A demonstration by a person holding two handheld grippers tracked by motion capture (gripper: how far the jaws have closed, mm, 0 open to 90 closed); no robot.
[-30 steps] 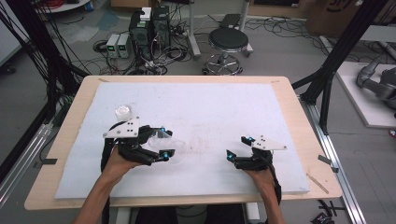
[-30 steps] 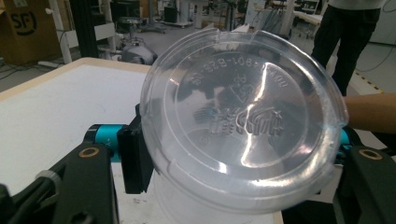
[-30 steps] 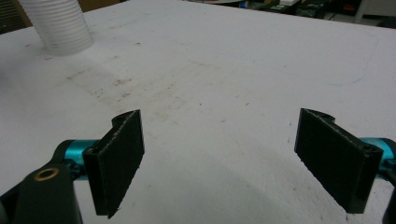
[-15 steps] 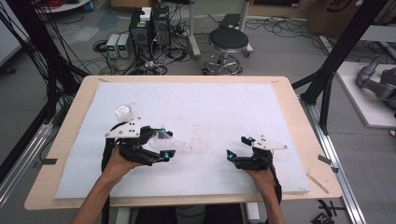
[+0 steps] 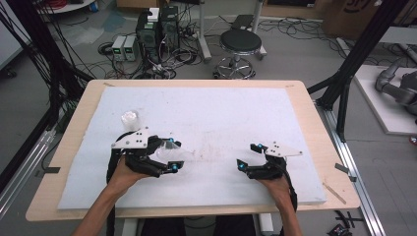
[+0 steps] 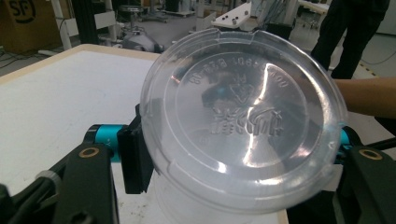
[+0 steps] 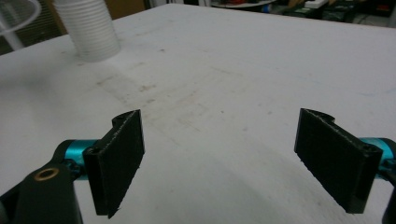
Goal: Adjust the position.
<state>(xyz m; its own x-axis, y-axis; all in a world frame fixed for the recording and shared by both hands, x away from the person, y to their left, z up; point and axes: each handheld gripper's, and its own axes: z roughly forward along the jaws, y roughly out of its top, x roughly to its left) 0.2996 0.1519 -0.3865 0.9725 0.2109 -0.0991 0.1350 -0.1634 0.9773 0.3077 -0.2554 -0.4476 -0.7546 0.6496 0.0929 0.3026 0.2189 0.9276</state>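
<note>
My left gripper (image 5: 173,155) is shut on a clear round plastic lid (image 5: 163,153) at the table's near left. In the left gripper view the embossed lid (image 6: 243,116) faces the camera, with its rim pinched between the black pads (image 6: 135,154). A white ribbed cup (image 5: 130,119) stands upright on the white board just beyond that hand; it appears as the cup (image 7: 93,28) at the far left of the right gripper view. My right gripper (image 5: 247,156) rests at the near right, open, jaws pointing left, with bare board between them (image 7: 233,163).
The white board (image 5: 221,113) covers a wooden table (image 5: 314,128). A person's forearm (image 6: 364,93) lies at the right of the left gripper view. On the floor beyond the table are a black stool (image 5: 240,42), computer boxes (image 5: 157,24) and cables.
</note>
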